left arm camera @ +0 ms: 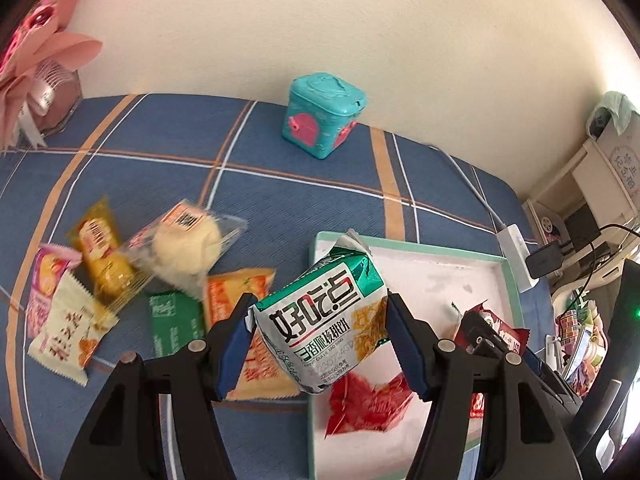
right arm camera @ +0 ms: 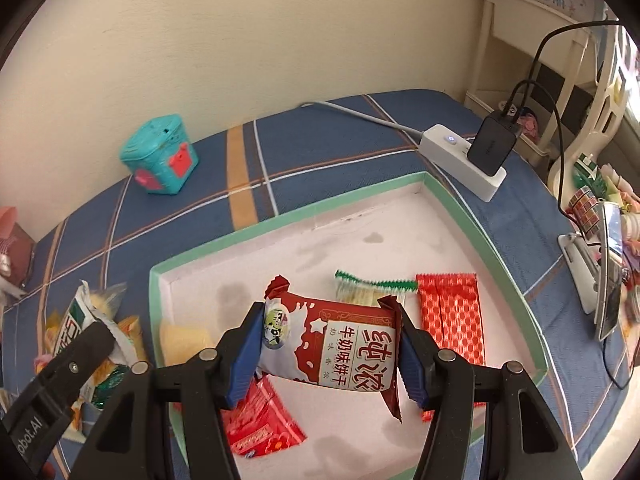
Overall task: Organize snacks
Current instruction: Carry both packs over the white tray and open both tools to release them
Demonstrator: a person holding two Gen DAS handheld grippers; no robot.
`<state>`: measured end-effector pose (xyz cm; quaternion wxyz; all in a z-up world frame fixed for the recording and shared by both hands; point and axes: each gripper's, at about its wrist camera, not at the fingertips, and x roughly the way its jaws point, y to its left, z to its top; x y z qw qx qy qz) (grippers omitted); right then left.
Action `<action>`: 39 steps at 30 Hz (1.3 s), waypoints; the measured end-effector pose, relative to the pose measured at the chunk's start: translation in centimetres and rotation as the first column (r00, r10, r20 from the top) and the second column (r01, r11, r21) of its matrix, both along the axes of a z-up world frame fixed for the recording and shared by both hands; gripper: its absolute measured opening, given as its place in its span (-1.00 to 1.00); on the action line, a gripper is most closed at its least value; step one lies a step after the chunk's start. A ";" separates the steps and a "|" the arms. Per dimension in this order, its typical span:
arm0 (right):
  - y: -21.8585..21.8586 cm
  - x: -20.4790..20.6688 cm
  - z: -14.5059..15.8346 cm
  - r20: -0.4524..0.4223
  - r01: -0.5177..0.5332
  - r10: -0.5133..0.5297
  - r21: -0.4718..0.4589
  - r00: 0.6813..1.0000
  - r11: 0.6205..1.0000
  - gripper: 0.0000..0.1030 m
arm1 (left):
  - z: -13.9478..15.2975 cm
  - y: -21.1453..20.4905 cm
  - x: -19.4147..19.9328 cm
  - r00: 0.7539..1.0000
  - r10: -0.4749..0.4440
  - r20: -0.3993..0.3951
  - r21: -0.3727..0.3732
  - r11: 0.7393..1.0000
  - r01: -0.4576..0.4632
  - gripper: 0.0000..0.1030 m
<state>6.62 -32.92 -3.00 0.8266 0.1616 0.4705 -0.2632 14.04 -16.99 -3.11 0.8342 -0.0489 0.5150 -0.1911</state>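
My left tongs are clamped on one green-and-white biscuit packet, held in the air over the tray's edge at its 9 o'clock side. My right tongs are clamped on one dark red milk-biscuit packet, held above the tray's middle. In the right wrist view I count four packets lying in the tray: one yellow, one pale with a green edge, and two red. At 9 o'clock of the tray, six packets lie loose on the blue checked cloth. One teal box stands at 12 o'clock.
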 end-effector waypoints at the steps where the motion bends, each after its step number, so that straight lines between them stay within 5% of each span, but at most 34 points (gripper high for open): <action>1: -0.1 0.2 0.0 0.000 0.002 -0.002 -0.005 1.000 1.000 0.23 | 0.0 -0.3 0.2 1.000 -0.005 0.002 0.000 1.000 0.005 0.29; 15: -3.8 1.5 -1.5 -0.019 0.086 -0.087 -0.031 0.996 0.996 0.23 | -2.1 -5.2 0.6 0.994 -0.106 0.028 0.024 0.994 0.105 0.29; 34: -3.9 1.2 -2.6 -0.053 0.071 -0.072 -0.009 0.996 0.997 0.25 | -1.1 -3.0 1.1 0.999 -0.042 -0.013 0.004 0.999 0.042 0.35; 39: -3.6 1.4 -2.8 -0.064 0.049 -0.050 -0.010 0.997 0.999 0.30 | -0.9 -1.8 1.6 1.000 0.010 -0.022 0.034 0.999 -0.009 0.56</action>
